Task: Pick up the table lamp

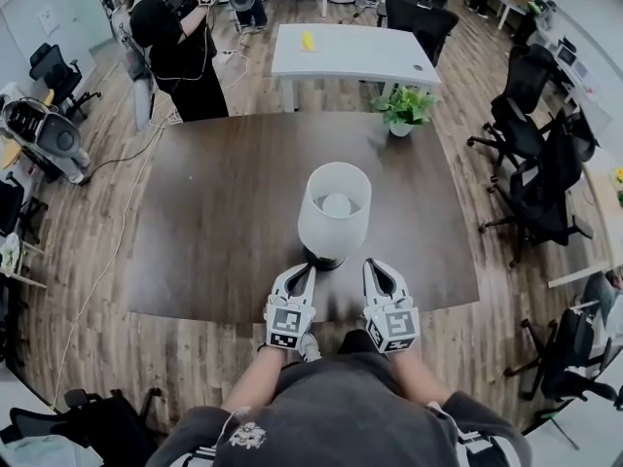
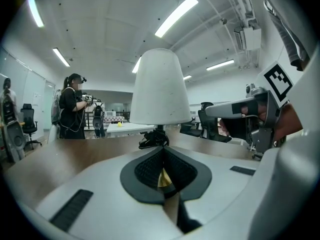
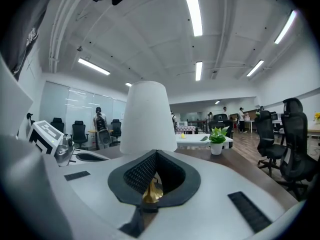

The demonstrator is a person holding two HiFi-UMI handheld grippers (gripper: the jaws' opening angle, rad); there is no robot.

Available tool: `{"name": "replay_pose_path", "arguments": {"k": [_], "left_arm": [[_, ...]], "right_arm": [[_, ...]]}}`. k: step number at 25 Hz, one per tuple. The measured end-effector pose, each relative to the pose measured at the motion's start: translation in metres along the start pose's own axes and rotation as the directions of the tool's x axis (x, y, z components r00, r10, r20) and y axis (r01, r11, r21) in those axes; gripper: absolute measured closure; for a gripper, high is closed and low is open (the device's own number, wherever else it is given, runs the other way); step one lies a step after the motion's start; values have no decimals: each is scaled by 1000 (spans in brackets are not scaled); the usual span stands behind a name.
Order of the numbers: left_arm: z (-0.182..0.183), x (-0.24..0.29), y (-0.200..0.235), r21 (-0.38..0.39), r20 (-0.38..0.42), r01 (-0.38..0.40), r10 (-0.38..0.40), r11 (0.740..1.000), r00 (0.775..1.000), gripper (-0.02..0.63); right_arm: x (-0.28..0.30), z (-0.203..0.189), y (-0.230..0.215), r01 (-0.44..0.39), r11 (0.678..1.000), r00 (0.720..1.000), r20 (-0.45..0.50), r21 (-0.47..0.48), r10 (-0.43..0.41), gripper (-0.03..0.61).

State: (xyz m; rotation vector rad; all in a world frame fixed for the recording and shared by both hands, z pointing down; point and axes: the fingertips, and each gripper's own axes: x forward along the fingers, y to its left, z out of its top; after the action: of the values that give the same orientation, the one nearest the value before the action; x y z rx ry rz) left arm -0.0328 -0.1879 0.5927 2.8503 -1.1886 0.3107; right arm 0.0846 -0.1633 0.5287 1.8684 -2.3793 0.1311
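Note:
The table lamp [image 1: 334, 210] has a white cone shade and a dark base and stands upright near the front edge of the dark brown table [image 1: 214, 212]. My left gripper [image 1: 307, 270] is shut and empty, its tips just short of the lamp's base on the near left. My right gripper [image 1: 371, 264] is also shut and empty, close to the base on the near right. In the left gripper view the shade [image 2: 159, 86] rises right ahead of the closed left gripper [image 2: 163, 149], with a bundled black cord [image 2: 152, 139] at the foot. In the right gripper view the shade [image 3: 146, 116] stands ahead of the closed right gripper [image 3: 156, 152].
A small potted plant [image 1: 404, 110] sits at the table's far right corner. Beyond it stands a white table [image 1: 350, 52] with a yellow object. A person in black [image 1: 175, 37] stands at the far left. Black office chairs [image 1: 531, 163] line the right side.

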Motion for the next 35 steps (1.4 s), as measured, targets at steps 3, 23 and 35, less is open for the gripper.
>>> {"name": "replay_pose_path", "arguments": {"k": [3,23,35], "left_arm": [[-5,7,2,-6,-4,10,-10,1000,1000,606],[-35,67,8,-79,-55,-12,7,997,998,394],[-39,112,10,-89,-78,-10,3,996,997,344]], "right_arm": [[4,-5,-1,7,1000,1000,-12,-2,-7,554],[42,-33,-28,-34,999,997,-70,14,35,554],[69,-36,-46,-73,997,993,-91,12,74,554]]}}
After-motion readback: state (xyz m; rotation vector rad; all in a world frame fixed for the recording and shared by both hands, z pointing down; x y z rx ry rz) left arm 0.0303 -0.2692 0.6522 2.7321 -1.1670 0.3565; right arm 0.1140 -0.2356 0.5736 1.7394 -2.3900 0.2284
